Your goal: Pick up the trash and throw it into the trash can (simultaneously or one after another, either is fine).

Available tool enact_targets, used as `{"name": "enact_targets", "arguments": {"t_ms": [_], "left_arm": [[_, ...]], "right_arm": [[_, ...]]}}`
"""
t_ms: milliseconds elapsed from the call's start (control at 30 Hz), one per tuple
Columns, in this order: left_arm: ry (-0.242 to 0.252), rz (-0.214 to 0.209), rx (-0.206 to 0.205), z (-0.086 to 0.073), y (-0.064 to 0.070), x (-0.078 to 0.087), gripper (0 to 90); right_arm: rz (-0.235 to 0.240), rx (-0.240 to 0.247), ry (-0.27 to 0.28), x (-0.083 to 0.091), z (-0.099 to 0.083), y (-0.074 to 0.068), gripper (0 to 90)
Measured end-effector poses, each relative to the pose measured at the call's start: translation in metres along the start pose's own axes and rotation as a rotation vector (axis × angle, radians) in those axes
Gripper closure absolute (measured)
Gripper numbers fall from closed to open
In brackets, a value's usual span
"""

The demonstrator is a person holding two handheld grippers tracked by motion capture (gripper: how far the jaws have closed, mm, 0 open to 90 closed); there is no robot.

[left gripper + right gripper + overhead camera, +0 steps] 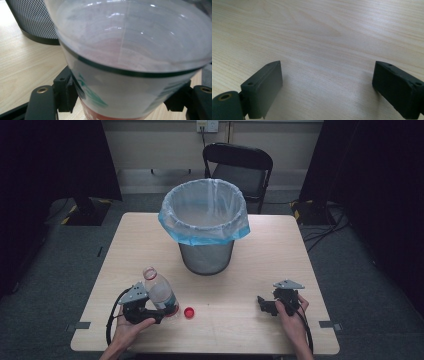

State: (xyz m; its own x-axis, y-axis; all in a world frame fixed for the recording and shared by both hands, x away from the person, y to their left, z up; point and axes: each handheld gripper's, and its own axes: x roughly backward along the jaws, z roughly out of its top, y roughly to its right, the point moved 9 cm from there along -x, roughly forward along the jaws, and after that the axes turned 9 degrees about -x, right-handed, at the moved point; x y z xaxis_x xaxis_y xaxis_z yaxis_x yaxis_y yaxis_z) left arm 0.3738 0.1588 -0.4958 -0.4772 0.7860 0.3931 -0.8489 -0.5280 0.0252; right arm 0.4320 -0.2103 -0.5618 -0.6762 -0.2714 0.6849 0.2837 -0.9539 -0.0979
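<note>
A clear plastic bottle [160, 290] with a white, green and red label stands tilted at the table's front left, its neck uncapped. My left gripper [162, 312] is shut on its lower body; in the left gripper view the bottle [130, 57] sits between both jaws. A red cap [189, 312] lies on the table just right of the bottle. My right gripper [264, 306] rests at the front right, open, with bare wood between its fingers [265, 85].
A wire-mesh wastebasket [206, 255] lined with a blue-edged clear bag stands at the table's middle back, its mesh wall [32, 20] just beyond the bottle. A black chair [237, 167] stands behind the table. The wooden table [250, 245] is bare to the right.
</note>
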Motion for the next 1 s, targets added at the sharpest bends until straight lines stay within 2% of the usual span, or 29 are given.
{"name": "enact_targets", "arguments": {"t_ms": [233,333,400,567,733,1000], "left_arm": [[0.062,-0.012,0.056,0.014,-0.003,0.007,28.0],[0.071,-0.01,0.051,0.02,-0.004,0.008,28.0],[0.055,-0.01,0.033,0.023,-0.005,0.009,28.0],[0.069,0.007,0.045,0.034,-0.013,0.017,28.1],[0.097,0.007,0.058,0.046,-0.019,0.026,28.3],[0.116,0.007,0.028,0.068,-0.021,0.031,28.3]], "right_arm": [[0.002,0.001,-0.001,0.0,0.0,0.0,8.6],[0.002,0.001,-0.002,0.0,0.0,0.0,8.6],[0.002,0.001,-0.001,0.0,0.0,0.0,8.6],[0.002,0.0,-0.002,0.0,0.0,0.0,8.6],[0.002,0.001,-0.001,0.0,0.0,0.0,8.6],[0.002,0.001,-0.001,0.0,0.0,0.0,8.6]]}}
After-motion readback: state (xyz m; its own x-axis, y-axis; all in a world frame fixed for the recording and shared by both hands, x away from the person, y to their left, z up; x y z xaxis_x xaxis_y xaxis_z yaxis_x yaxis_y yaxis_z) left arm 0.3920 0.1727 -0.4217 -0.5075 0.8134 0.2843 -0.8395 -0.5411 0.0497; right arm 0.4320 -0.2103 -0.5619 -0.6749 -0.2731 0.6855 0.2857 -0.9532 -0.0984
